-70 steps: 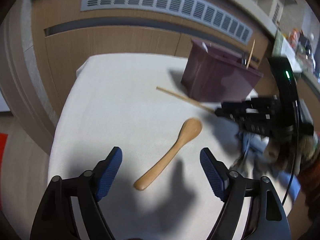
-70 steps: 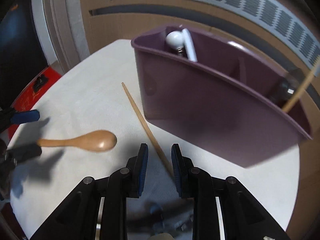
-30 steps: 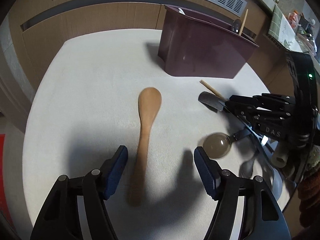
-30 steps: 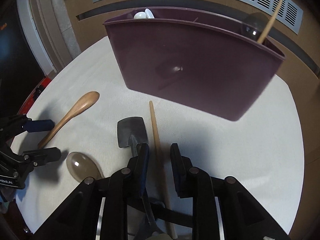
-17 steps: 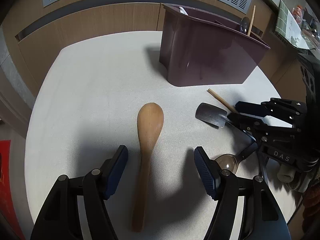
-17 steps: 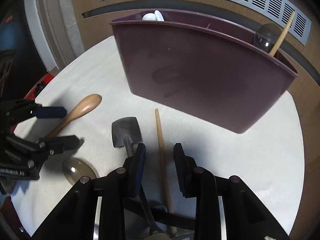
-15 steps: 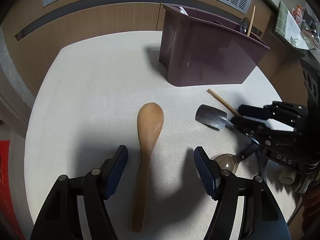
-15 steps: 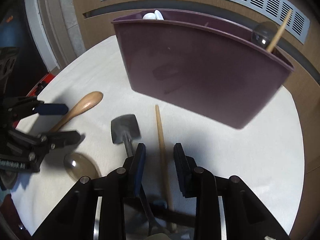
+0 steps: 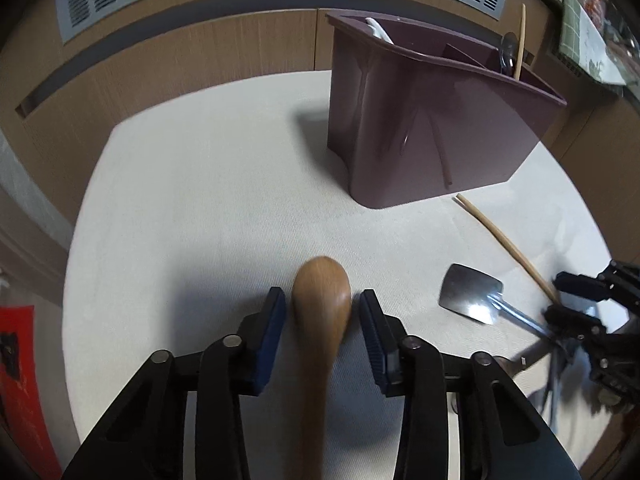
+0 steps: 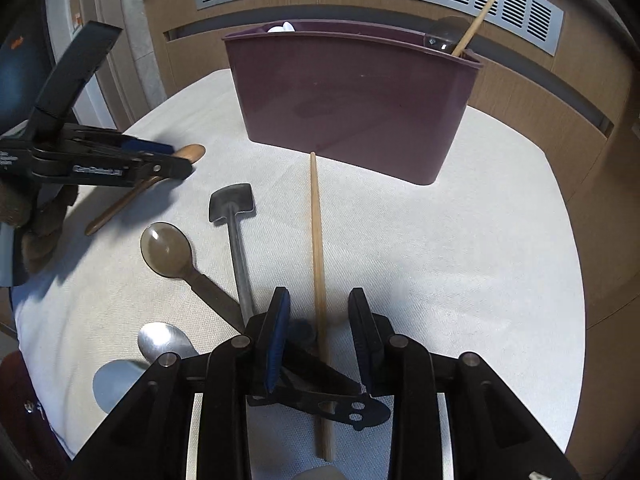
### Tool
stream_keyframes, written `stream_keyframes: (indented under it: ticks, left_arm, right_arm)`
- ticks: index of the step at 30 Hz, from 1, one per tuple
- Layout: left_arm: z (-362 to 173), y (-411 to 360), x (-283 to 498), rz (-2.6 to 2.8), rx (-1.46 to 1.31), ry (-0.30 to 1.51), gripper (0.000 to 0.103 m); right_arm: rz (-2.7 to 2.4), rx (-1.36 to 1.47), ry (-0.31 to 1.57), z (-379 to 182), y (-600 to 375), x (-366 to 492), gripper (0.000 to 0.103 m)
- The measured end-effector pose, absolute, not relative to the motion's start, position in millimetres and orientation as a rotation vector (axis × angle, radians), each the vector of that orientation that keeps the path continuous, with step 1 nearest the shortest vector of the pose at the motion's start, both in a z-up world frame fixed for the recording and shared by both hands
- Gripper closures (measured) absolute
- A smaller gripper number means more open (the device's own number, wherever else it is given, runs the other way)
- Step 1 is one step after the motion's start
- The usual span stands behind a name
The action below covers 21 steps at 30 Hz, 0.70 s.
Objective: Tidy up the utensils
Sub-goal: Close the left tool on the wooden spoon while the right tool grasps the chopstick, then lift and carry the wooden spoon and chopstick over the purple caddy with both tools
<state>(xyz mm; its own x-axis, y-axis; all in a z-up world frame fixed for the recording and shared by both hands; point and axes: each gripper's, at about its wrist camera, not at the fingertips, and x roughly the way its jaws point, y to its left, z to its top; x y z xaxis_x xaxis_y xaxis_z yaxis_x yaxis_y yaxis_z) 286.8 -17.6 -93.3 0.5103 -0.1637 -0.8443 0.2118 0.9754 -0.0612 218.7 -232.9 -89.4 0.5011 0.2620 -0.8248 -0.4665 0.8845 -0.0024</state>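
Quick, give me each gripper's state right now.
Left gripper: closing around the wooden spoon, pads not yet pressing.
Right gripper: open, jaws just widened, astride the chopstick.

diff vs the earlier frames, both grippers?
Left gripper moved forward over the wooden spoon; its jaws have just been closing around the bowl, contact unclear. Right gripper has just been opening, straddling the chopstick without gripping. Purple holder, spatula and brown spoon unchanged.

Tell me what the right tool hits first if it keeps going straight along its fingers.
Most likely the wooden chopstick, lying lengthwise between the right tool's open fingers on the white cloth. Beyond its tip stands the purple utensil holder. Depth is uncertain.
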Motion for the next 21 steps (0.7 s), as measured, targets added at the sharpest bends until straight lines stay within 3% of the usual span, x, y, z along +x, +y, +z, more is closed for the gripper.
stream_keyframes:
  ticks: [2, 13, 16, 17, 21]
  left_arm:
    - [-93.1, -20.9, 283.0, -0.231, 0.068, 0.989, 0.072]
    - [-61.5, 6.8, 223.2, -0.248, -0.202, 0.828, 0.072]
    - [-45.8, 8.7, 210.1, -0.261, -0.224, 0.773, 0.072]
    - [-40.9, 9.2, 206.2, -0.272, -0.228, 0.758, 0.072]
    - [-33.5, 8.8, 200.9, -0.292, -0.228, 0.736, 0.072]
  right_arm:
    - [0.446, -0.236, 0.949, -89.3, -226.4, 227.1, 0.075]
    - [0.428, -0.269, 0.966, -90.9, -187.1, 277.9, 0.074]
    - [0.428, -0.304, 0.968, -91.3, -179.7, 275.3, 0.085]
    - [0.438, -0.312, 0.970, -90.7, -178.0, 271.9, 0.094]
    - [0.434, -0.304, 0.967, -86.9, -183.2, 256.3, 0.097]
